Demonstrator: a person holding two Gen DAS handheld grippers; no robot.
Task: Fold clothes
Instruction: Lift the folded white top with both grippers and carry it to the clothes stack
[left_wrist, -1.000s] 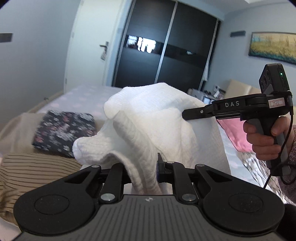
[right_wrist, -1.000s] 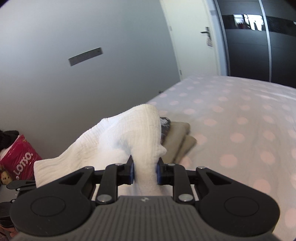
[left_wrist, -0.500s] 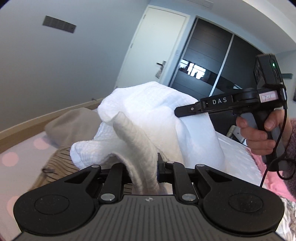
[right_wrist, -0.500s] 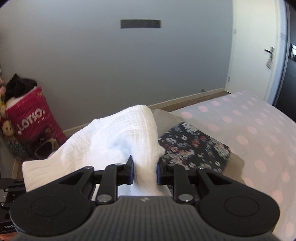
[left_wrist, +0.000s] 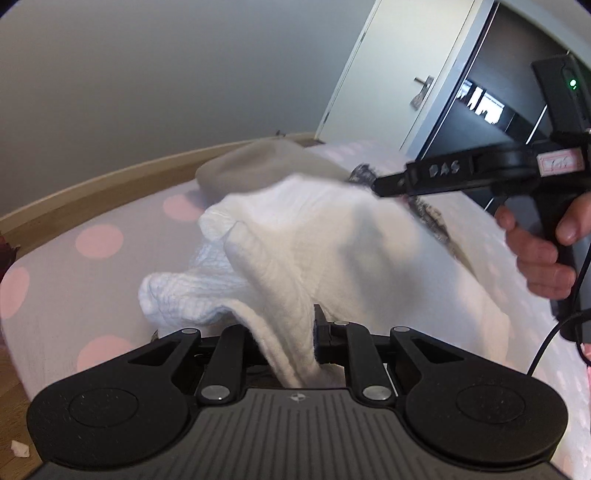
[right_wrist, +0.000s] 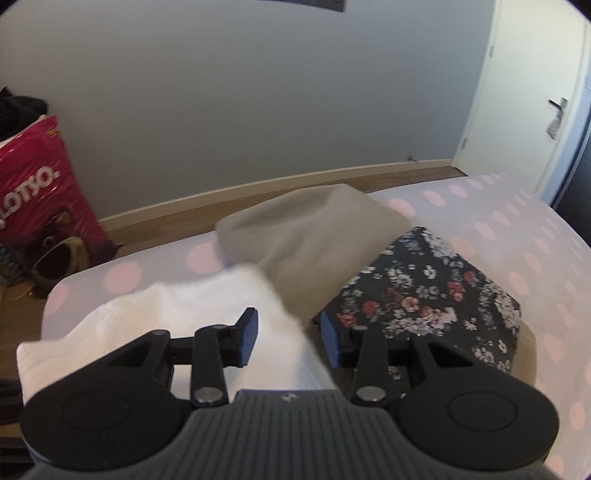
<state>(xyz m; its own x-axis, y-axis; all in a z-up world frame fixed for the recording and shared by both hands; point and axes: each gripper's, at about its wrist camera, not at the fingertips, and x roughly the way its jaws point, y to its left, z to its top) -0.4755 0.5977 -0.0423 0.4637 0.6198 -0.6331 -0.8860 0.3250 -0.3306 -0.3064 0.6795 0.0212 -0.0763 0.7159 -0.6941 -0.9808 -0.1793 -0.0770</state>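
Observation:
A white knit garment (left_wrist: 314, 240) hangs bunched over the bed. My left gripper (left_wrist: 291, 343) is shut on a fold of it at the near edge. My right gripper (right_wrist: 288, 336) is open with its blue pads apart; the white garment (right_wrist: 207, 314) lies between and under the jaws, blurred and slipping free. In the left wrist view the right gripper's fingers (left_wrist: 417, 177) sit at the garment's far top edge. A folded beige garment (right_wrist: 314, 232) and a folded dark floral garment (right_wrist: 436, 299) lie on the bed just beyond.
The bed has a white cover with pink dots (right_wrist: 517, 229). A wooden floor strip and grey wall lie behind it. A pink bag (right_wrist: 40, 192) stands on the floor at left. A white door (right_wrist: 532, 92) is at right.
My right gripper has opened and let go of the white garment, which is dropping. Both grippers have swung left and down toward the folded stack. The left gripper still holds its fold.

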